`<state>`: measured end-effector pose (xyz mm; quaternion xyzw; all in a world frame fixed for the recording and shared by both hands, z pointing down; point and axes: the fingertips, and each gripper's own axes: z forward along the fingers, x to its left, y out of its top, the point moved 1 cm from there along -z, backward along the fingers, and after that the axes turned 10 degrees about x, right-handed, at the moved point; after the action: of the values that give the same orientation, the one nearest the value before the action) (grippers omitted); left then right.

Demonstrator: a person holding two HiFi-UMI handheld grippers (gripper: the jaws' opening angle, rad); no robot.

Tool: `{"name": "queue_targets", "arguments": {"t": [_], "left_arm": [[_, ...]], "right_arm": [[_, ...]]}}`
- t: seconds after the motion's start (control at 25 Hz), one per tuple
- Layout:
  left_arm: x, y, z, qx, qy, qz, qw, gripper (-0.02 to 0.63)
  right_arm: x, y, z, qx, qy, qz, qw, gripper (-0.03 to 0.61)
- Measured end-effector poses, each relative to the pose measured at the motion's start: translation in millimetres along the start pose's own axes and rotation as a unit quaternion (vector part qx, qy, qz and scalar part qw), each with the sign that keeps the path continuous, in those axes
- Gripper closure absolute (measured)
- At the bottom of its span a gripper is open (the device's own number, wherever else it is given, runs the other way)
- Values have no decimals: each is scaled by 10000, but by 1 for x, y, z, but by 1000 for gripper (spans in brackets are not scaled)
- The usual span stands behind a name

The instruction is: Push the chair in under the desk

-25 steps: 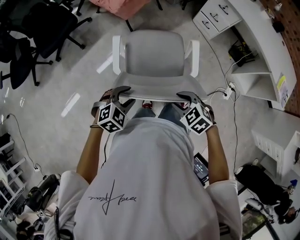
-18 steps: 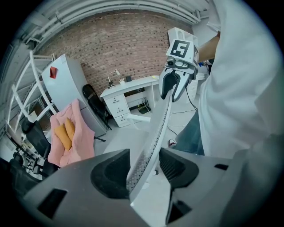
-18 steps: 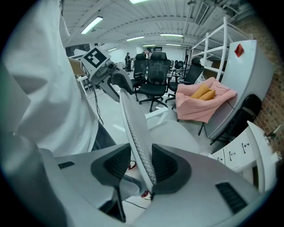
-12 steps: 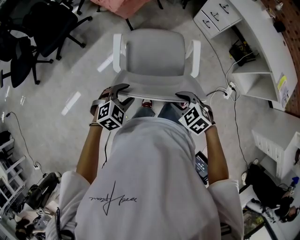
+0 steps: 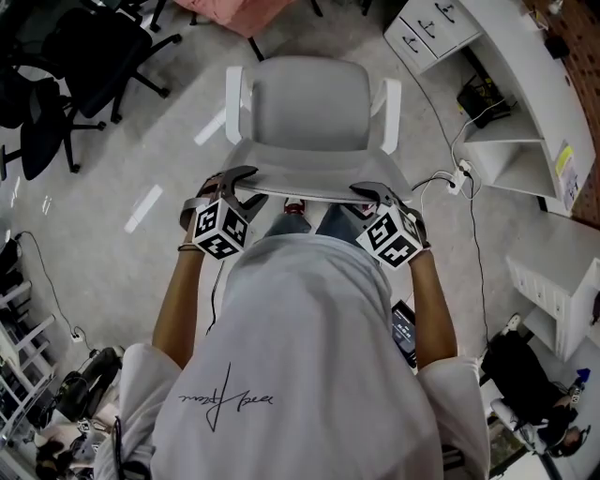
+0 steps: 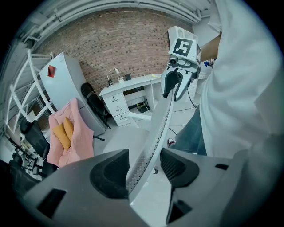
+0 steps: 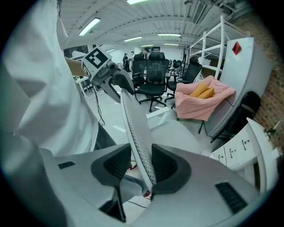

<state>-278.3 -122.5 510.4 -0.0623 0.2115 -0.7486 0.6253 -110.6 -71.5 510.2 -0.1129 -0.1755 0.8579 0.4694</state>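
Note:
A pale grey office chair [image 5: 309, 103] with white armrests stands in front of me on the floor, seen from above in the head view. Its mesh backrest's top edge [image 5: 309, 190] runs between my two grippers. My left gripper [image 5: 251, 185] straddles the left end. In the left gripper view the backrest edge [image 6: 162, 119] leans on one pad, with a gap to the other. Those jaws [image 6: 144, 166] have just been opening. My right gripper [image 5: 364, 197] holds the right end. In its own view both pads of the right gripper [image 7: 141, 162] press on the backrest [image 7: 133, 124].
A white desk [image 5: 525, 84] with a drawer unit [image 5: 427, 33] stands at the upper right, and cables [image 5: 459, 178] trail on the floor beside it. Black office chairs [image 5: 66, 66] crowd the upper left. A pink cloth [image 5: 244, 11] lies beyond the chair.

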Motion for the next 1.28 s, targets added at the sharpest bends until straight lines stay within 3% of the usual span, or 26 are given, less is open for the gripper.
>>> {"name": "queue_targets", "arguments": {"t": [0.72,1.28], "left_arm": [[10,20,12,-68,-53,262,9996,393],[11,69,36,-153,-283,893,9955,408]], "right_arm": [[-15,-11,-4,50,-128,243,9996,414],[-38,-47,-21,-16,-502,689,9964,413]]}}
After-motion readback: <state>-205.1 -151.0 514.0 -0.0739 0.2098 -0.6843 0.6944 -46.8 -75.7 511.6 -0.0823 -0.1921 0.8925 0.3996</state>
